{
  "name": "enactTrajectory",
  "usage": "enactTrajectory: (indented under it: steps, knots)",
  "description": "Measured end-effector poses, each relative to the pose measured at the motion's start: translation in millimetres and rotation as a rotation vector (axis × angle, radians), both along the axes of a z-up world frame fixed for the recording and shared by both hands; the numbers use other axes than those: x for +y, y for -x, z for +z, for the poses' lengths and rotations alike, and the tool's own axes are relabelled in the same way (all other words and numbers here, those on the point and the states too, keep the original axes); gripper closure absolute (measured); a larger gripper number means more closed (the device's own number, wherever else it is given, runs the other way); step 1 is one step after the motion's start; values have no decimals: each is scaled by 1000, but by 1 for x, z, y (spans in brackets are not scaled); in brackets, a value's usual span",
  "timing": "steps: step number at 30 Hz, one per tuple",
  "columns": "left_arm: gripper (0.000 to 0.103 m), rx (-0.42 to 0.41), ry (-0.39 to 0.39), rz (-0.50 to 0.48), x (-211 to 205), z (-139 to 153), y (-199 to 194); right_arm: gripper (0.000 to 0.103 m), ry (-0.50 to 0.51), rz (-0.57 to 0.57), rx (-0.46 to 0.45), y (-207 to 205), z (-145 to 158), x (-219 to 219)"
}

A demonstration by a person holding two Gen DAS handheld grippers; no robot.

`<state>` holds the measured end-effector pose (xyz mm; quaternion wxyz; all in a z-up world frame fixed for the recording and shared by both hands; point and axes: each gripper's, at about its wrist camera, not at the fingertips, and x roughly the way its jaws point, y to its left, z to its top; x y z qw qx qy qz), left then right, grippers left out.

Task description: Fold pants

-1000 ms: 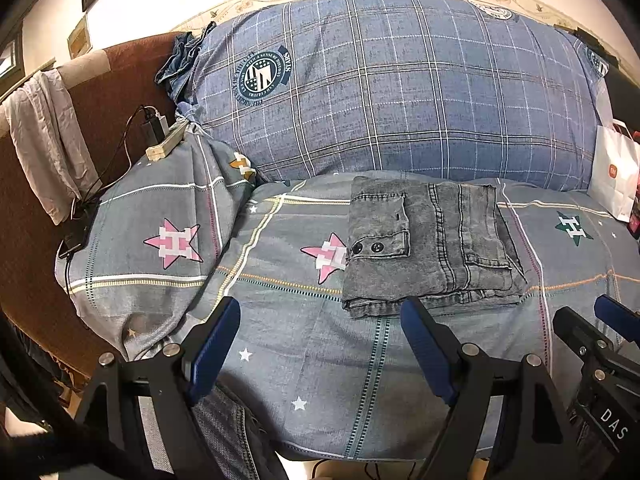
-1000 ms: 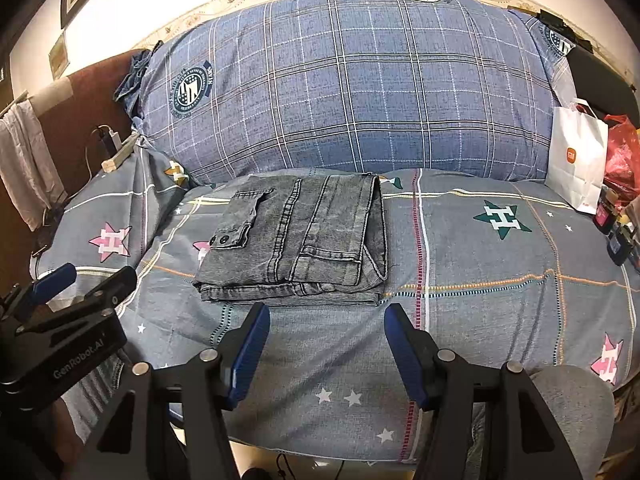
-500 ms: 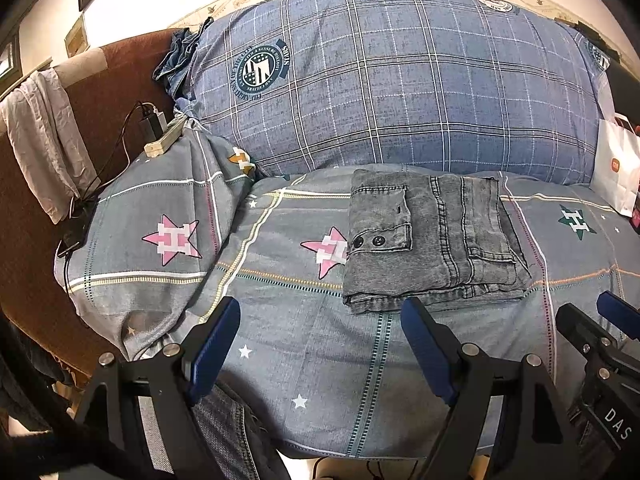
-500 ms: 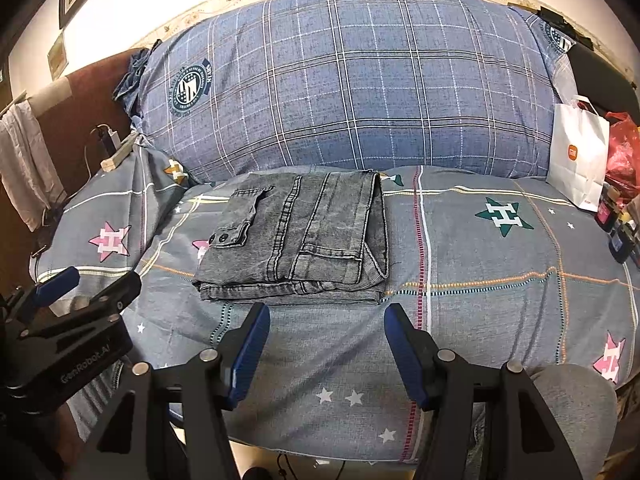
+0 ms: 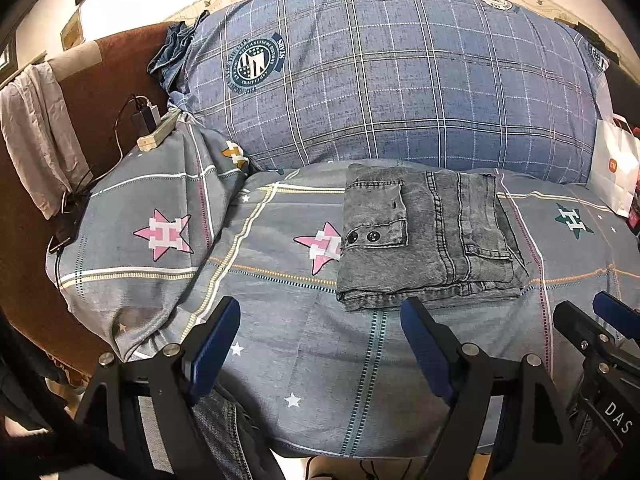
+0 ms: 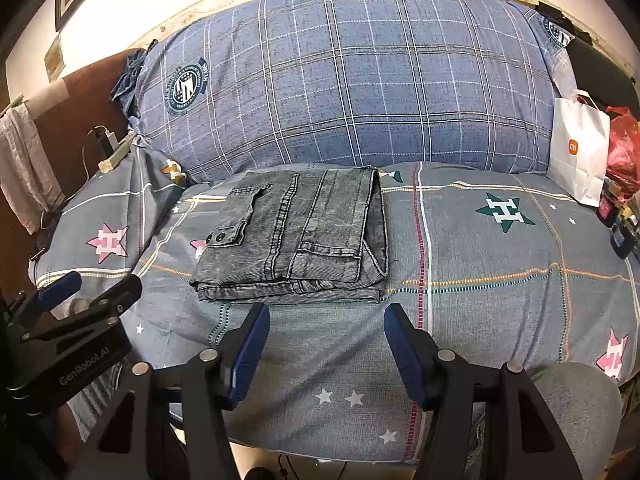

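Grey denim pants (image 5: 424, 236) lie folded into a compact rectangle on the bed (image 5: 304, 344), just in front of the big plaid pillow (image 5: 392, 80). Over the last second almost nothing has shifted: both views have only drifted slightly, the pants untouched. Left tongs (image 5: 320, 344) and right tongs (image 6: 326, 350) hang spread wide and empty, short of the bundle. Folding looks finished.

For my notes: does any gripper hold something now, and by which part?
Nothing is held. The left hand-held gripper and right hand-held gripper are open, short of the folded jeans.
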<state>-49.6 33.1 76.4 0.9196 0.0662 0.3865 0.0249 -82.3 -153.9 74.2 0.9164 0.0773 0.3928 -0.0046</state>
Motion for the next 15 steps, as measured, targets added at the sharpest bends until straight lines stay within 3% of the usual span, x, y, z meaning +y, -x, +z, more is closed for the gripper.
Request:
enactTrajectory:
  steps: [15]
  knots:
    - [20,-5,-1,-13,-1,-3,-2,40,-9,-10,6,-4,-5,-1]
